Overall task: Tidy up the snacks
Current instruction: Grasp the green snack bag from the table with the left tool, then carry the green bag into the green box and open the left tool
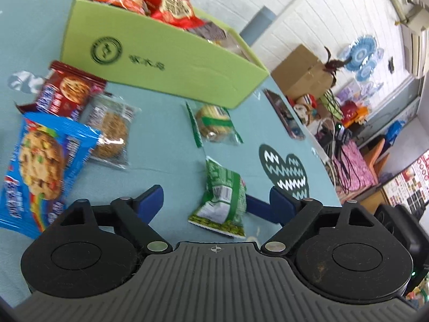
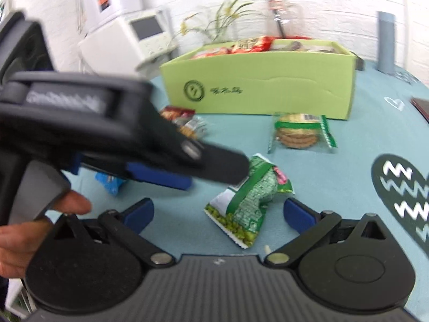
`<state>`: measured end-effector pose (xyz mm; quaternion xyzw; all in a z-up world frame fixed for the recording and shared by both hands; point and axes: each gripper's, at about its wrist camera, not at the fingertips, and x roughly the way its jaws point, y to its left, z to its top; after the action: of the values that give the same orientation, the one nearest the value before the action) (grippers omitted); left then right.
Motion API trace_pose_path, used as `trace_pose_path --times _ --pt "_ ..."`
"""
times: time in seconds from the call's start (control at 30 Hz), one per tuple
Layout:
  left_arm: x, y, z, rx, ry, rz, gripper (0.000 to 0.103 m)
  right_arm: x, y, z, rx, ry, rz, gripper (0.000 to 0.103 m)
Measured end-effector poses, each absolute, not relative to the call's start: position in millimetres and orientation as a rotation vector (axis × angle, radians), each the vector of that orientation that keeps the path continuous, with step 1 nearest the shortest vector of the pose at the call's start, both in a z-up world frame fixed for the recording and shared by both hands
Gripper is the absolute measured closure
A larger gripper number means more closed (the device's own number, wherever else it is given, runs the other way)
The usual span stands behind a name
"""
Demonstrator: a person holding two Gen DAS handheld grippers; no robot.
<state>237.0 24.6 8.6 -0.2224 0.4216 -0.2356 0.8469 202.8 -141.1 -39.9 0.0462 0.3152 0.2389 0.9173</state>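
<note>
**Teal tablecloth, snacks loose beside the box**

Smooth teal cloth (image 1: 166,145) carries a stiff green cardboard box (image 1: 161,61) stuffed with crinkly red packets. Five foil and clear wrappers lie outside. Both the left gripper (image 1: 211,201) and right gripper (image 2: 217,212) are spread wide around the green pea packet (image 1: 222,201), gripping nothing.

Bare cloth surrounds the green pea packet (image 1: 224,201); the left gripper (image 2: 187,171) crowds its left side.

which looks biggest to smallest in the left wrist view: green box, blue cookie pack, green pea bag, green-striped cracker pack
1. green box
2. blue cookie pack, enlarged by nearness
3. green pea bag and green-striped cracker pack look alike; unranked
</note>
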Motion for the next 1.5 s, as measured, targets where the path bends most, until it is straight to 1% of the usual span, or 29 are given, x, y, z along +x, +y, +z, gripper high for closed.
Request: trace_pose_path --times 0.1,0.2,0.43,0.47,0.5,0.53,0.57,0.63,0.67,0.7,0.8,0.93,1.07,1.1,1.23,1.33,1.37,1.4,1.43,1.47,1.5 --pt "239 32 10 -0.481 0.886 -0.484 0.027 206 -147 -40 0.138 0.663 0.501 0.001" --pt "243 33 14 -0.476 0.882 -0.496 0.027 210 -140 -31 0.061 0.703 0.418 0.001" --pt "267 -3 19 -0.337 0.916 -0.602 0.032 197 -131 -24 0.019 0.644 0.402 0.001" --pt "269 -8 16 -0.322 0.933 -0.608 0.037 196 -134 -25 0.015 0.645 0.403 0.003" --pt "271 -12 12 -0.308 0.953 -0.613 0.045 196 -134 -26 0.009 0.644 0.4 0.003" --pt "273 -15 8 -0.298 0.971 -0.627 0.05 196 -135 -28 0.001 0.644 0.396 0.008" --pt "274 -17 3 -0.296 0.994 -0.642 0.067 198 -137 -31 0.005 0.652 0.4 0.057" --pt "270 -15 -2 -0.307 0.973 -0.63 0.074 198 -141 -32 0.033 0.649 0.409 0.06" --pt "269 -13 -1 -0.313 0.972 -0.62 0.088 198 -142 -30 0.016 0.65 0.417 0.061" --pt "269 -9 0 -0.326 0.972 -0.61 0.091 198 -142 -28 0.005 0.646 0.422 0.061" --pt "274 -2 17 -0.368 0.936 -0.6 0.091 201 -142 -13 -0.018 0.608 0.451 0.061" --pt "296 -1 62 -0.379 0.83 -0.585 0.09 223 -141 23 -0.076 0.493 0.463 0.061" --pt "338 -9 101 -0.363 0.742 -0.562 0.079 271 -145 54 -0.104 0.402 0.463 0.06" --pt "352 -14 106 -0.359 0.734 -0.55 0.078 285 -147 58 -0.102 0.391 0.458 0.059" --pt "408 -33 108 -0.335 0.728 -0.508 0.077 343 -157 64 -0.08 0.398 0.438 0.059" --pt "447 -44 95 -0.355 0.762 -0.495 0.079 381 -169 54 -0.058 0.439 0.43 0.059" --pt "458 -48 89 -0.361 0.78 -0.49 0.081 392 -173 50 -0.048 0.457 0.425 0.057" --pt "467 -51 83 -0.363 0.795 -0.488 0.08 400 -177 45 -0.037 0.473 0.419 0.056" --pt "474 -53 79 -0.362 0.803 -0.486 0.08 410 -179 42 -0.021 0.482 0.416 0.05" --pt "477 -53 78 -0.364 0.798 -0.48 0.077 416 -181 42 -0.015 0.494 0.415 0.041" --pt "478 -51 79 -0.368 0.777 -0.478 0.068 416 -183 44 -0.021 0.489 0.414 0.038"
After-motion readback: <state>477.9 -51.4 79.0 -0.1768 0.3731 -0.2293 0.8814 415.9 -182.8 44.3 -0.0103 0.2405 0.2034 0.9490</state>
